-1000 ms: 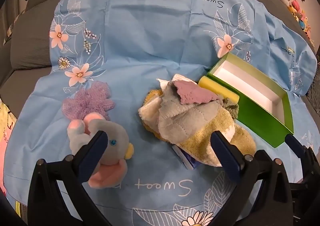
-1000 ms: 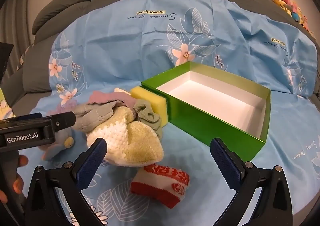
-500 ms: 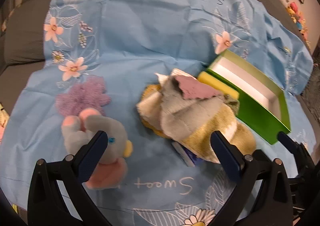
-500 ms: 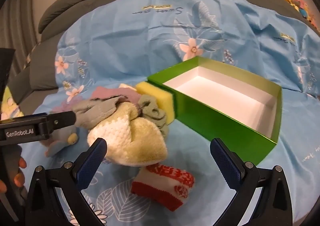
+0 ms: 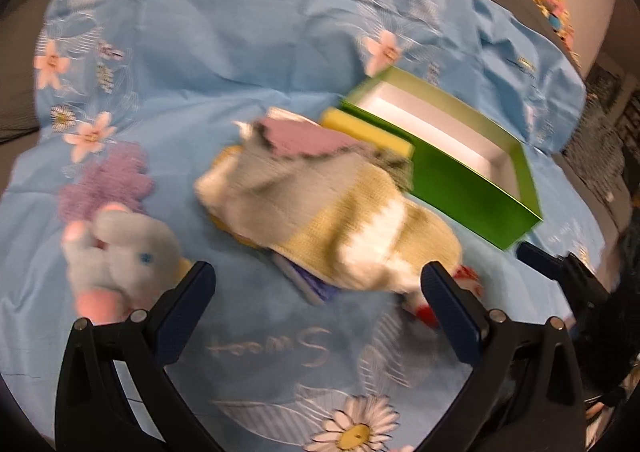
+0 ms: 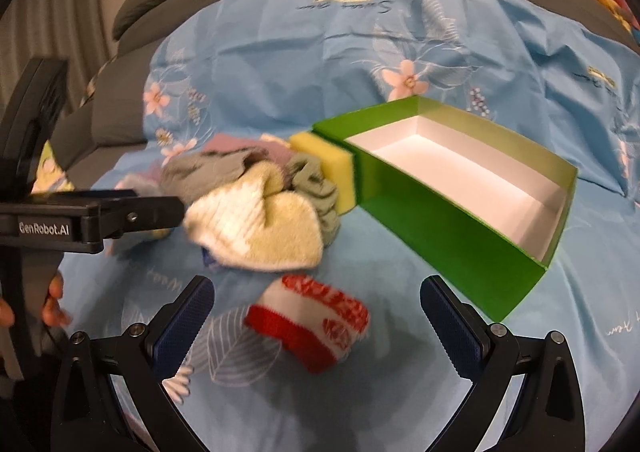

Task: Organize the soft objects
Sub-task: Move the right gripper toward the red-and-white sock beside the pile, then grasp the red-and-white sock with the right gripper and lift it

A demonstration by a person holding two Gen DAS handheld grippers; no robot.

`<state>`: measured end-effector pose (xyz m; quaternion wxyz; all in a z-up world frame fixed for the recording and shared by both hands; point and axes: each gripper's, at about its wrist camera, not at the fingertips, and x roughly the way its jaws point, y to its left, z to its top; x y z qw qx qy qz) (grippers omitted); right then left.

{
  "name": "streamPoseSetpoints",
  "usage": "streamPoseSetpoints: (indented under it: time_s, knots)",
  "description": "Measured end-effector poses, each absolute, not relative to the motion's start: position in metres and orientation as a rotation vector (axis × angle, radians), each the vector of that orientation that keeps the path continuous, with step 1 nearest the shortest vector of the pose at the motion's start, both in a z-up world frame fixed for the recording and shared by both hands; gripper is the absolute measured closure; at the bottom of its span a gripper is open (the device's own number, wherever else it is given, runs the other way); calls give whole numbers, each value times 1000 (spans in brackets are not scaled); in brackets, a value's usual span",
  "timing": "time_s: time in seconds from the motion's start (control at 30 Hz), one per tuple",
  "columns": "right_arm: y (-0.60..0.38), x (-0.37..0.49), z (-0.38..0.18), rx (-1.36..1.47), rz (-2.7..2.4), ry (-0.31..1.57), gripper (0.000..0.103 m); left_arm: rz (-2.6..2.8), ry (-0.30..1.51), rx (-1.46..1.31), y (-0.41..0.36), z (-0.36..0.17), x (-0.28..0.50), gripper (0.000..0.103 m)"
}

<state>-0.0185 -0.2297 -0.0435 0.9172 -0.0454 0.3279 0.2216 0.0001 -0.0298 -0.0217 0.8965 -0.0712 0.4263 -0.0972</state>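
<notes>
Across the last second both cameras swing rightward and push in over the blue cloth. In the left wrist view the left gripper (image 5: 318, 284) now sits closer to the heap of towels (image 5: 340, 220), which fills more of the middle; the plush bird (image 5: 120, 256) slides out toward the left finger, and the red-and-white sock (image 5: 466, 284) comes into sight by the right finger. In the right wrist view the right gripper (image 6: 316, 300) closes in on that sock (image 6: 308, 320), now nearly between its fingers, and the green box (image 6: 452, 224) looms larger. The left gripper's arm (image 6: 92, 218) reaches farther in, to the towels' edge.
</notes>
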Motion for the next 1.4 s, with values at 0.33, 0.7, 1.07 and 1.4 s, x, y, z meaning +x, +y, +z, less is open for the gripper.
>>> streamPoseSetpoints:
  time_s: [0.33,0.7,1.07,1.4]
  knots:
    - [-238,-25,-60,-136,484,723,0,-376,929,-115,-76,-33,-7,1]
    - [-250,-22,-69,-78,534,735,3,-455,955,-58,-123,-50,6,4]
    - [-246,-10,-82,-53,607,802,32,-476,983,-49,-136,-65,19,29]
    - [-249,-8,-84,-34,611,814,63,-480,977,-55,-132,-71,20,35]
